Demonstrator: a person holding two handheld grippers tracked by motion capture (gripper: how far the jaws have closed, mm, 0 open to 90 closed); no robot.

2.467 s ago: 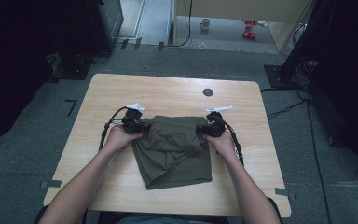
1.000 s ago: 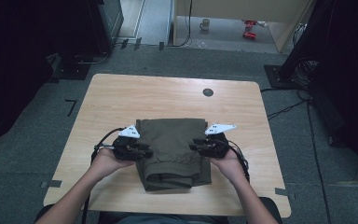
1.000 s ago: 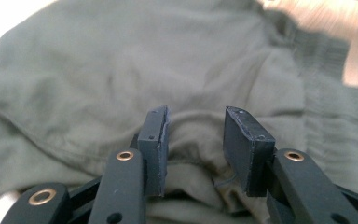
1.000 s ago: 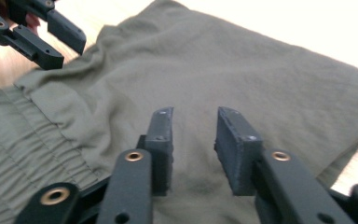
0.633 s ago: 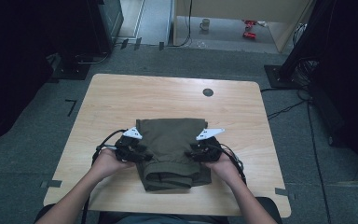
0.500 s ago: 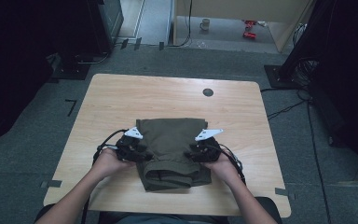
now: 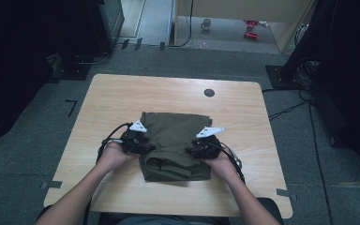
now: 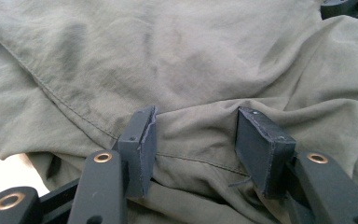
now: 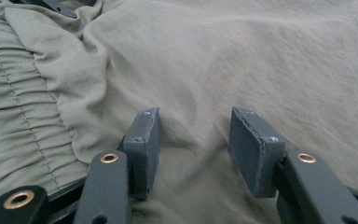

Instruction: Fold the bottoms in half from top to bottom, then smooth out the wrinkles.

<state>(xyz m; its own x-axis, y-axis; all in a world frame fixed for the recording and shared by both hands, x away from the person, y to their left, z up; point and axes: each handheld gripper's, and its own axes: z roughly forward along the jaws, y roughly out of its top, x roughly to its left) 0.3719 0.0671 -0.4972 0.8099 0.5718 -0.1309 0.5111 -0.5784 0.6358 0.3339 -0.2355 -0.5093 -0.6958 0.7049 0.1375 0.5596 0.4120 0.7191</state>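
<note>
An olive-green garment point(image 7: 173, 140) lies folded on the wooden table point(image 7: 122, 93), its gathered waistband point(image 9: 14, 116) at the left of the right gripper view. My left gripper point(image 7: 145, 147) rests on the garment's left side. Its jaws have just been opening and stand apart point(image 8: 196, 135), with a ridge of loose cloth point(image 8: 168, 56) between them. My right gripper point(image 7: 194, 152) sits on the right side. Its jaws have also just been opening point(image 9: 193, 140), over smooth cloth point(image 9: 261, 56) that the pads do not pinch. Each gripper view shows the other gripper's tip at its top edge.
A small dark round hole point(image 7: 209, 92) marks the table's far side. Bare wood surrounds the garment on all sides. Beyond the table, a mug point(image 7: 206, 22) stands on the floor, and cables point(image 7: 286, 110) run along the floor at the right.
Both hands have come from the garment's far corners toward the person along its sides and have sunk down onto the cloth. The garment now lies flat between them.
</note>
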